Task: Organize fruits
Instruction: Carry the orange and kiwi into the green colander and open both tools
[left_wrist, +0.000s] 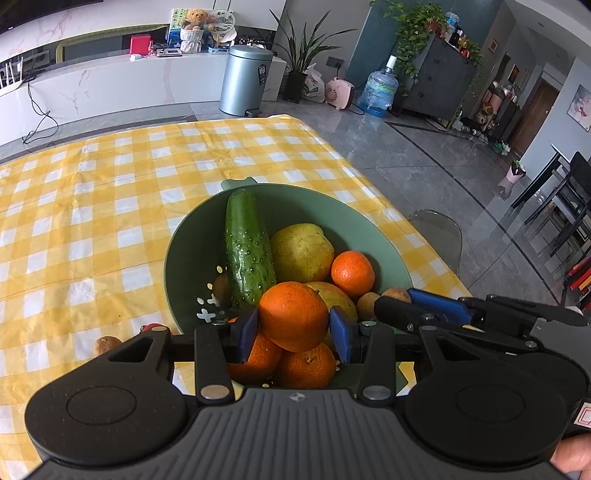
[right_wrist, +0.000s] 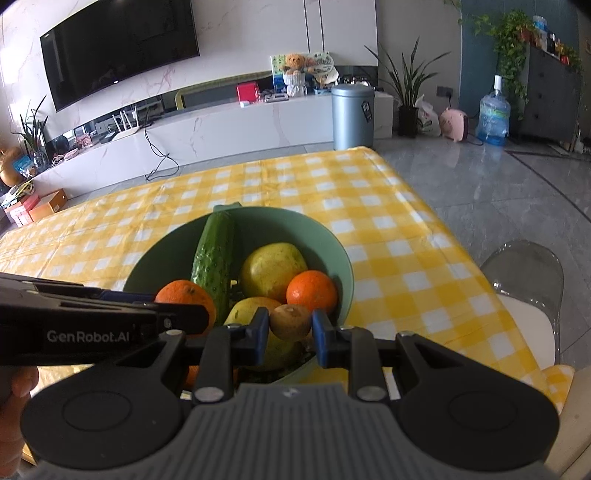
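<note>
A green bowl (left_wrist: 384, 251) on the yellow checked tablecloth (left_wrist: 110, 206) holds a cucumber (left_wrist: 247, 251), a yellow pear (left_wrist: 301, 253), a small orange (left_wrist: 352, 274) and more oranges (left_wrist: 306, 369) near its front. My left gripper (left_wrist: 293, 325) is shut on a large orange (left_wrist: 293, 314), held just above that pile. My right gripper (right_wrist: 290, 328) is shut on a small brown kiwi (right_wrist: 290, 322), over the bowl's near right side. The two grippers sit side by side, the left one's body crossing the right wrist view's left edge.
A small brown fruit (left_wrist: 107, 345) and a red object (left_wrist: 153, 326) lie on the cloth left of the bowl. The table's right edge runs close to the bowl, and a clear plastic chair (right_wrist: 524, 273) stands beside it. The cloth beyond the bowl is bare.
</note>
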